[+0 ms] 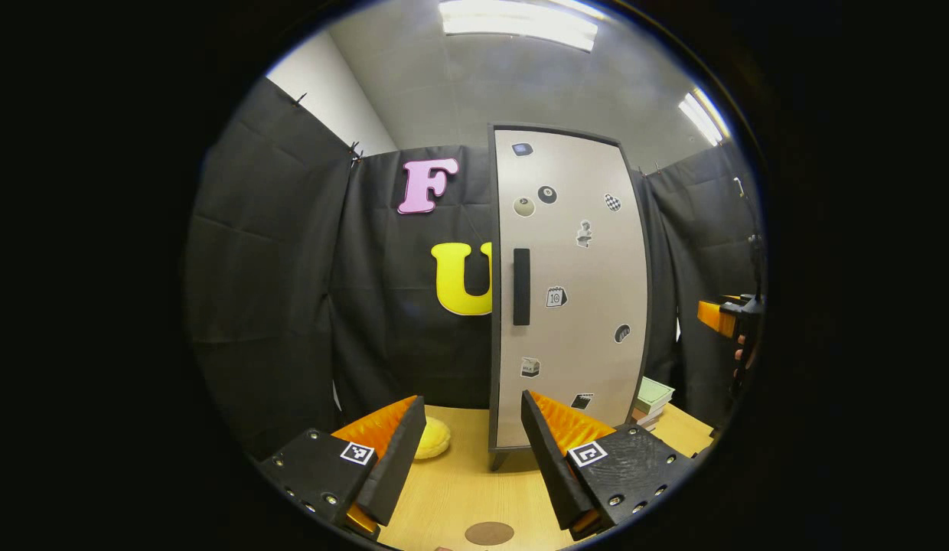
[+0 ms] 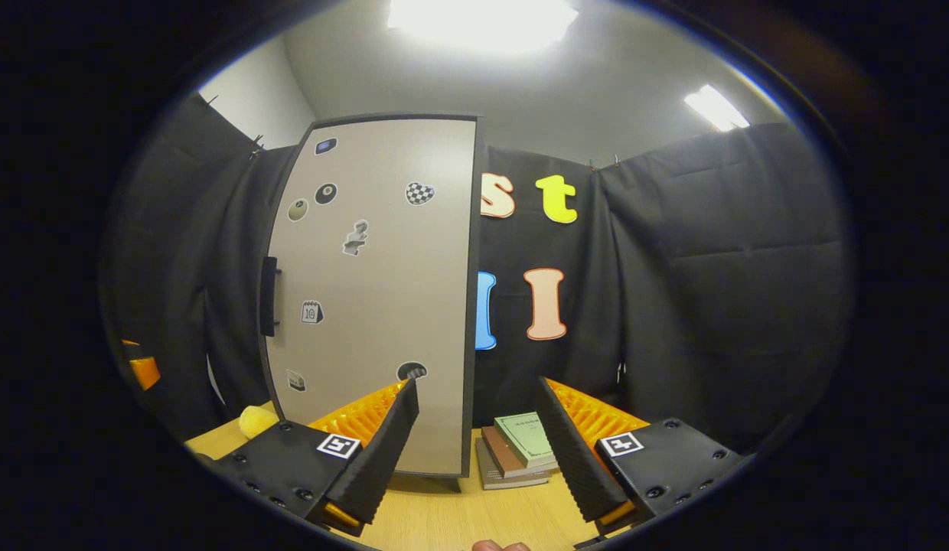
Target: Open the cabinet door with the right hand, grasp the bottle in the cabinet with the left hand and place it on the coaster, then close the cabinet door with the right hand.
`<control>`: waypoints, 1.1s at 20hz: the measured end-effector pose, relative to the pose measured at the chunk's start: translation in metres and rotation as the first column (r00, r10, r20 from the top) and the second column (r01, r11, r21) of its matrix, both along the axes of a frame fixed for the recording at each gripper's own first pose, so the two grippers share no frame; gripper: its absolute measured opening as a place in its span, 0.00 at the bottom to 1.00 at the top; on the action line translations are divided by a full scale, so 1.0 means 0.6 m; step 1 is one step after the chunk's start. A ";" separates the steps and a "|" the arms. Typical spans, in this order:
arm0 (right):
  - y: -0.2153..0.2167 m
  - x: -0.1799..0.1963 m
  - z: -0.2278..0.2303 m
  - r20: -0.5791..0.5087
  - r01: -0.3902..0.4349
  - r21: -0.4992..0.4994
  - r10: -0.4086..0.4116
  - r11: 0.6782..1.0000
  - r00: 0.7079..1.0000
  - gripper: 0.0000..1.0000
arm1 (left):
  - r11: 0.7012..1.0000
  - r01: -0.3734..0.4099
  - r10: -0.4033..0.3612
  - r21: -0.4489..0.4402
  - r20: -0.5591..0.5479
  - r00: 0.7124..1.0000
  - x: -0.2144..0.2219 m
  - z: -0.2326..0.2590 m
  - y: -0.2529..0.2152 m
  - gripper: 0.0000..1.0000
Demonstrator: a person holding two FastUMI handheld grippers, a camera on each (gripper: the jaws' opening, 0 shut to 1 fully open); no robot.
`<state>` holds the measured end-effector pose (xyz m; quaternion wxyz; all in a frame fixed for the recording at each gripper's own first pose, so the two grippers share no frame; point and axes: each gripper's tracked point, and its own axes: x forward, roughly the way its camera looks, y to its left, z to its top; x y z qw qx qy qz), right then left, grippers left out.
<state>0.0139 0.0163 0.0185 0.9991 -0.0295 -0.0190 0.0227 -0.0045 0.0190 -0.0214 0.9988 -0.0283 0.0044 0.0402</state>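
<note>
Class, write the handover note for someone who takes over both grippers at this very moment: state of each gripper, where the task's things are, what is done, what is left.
Left gripper: open, empty, above the table, facing the cabinet door.
Right gripper: open, empty, facing the same door near its right edge.
Cabinet door: shut; its dark handle is on the door's left side. The bottle is not visible with the door shut.
Coaster: bare, on the table just ahead of the left gripper.
Also there: yellow object left of the cabinet, stack of books to its right.
Done: nothing yet.
Left: open the door, move the bottle to the coaster, close the door.
</note>
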 end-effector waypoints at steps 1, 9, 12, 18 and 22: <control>0.009 0.003 0.004 0.001 -0.015 0.003 0.015 1.000 1.000 0.98 | 1.000 -0.003 0.003 0.000 -0.003 1.000 -0.002 -0.004 0.002 0.76; 0.132 0.070 0.110 0.064 -0.170 0.069 0.166 0.983 0.984 0.93 | 0.999 -0.046 0.046 0.012 -0.027 0.999 -0.021 -0.023 0.031 0.76; 0.194 0.096 0.150 0.088 -0.224 0.068 0.218 0.972 0.972 0.98 | 0.998 -0.067 0.067 0.011 -0.038 0.997 -0.030 -0.030 0.045 0.76; 0.333 0.129 0.199 0.121 -0.315 0.041 0.308 0.948 0.943 0.98 | 0.990 -0.141 0.140 -0.014 -0.070 0.988 -0.063 -0.059 0.099 0.73; 0.418 0.150 0.190 0.083 -0.362 0.064 0.357 0.930 0.931 0.92 | 0.977 -0.209 0.205 -0.035 -0.104 0.973 -0.091 -0.087 0.143 0.73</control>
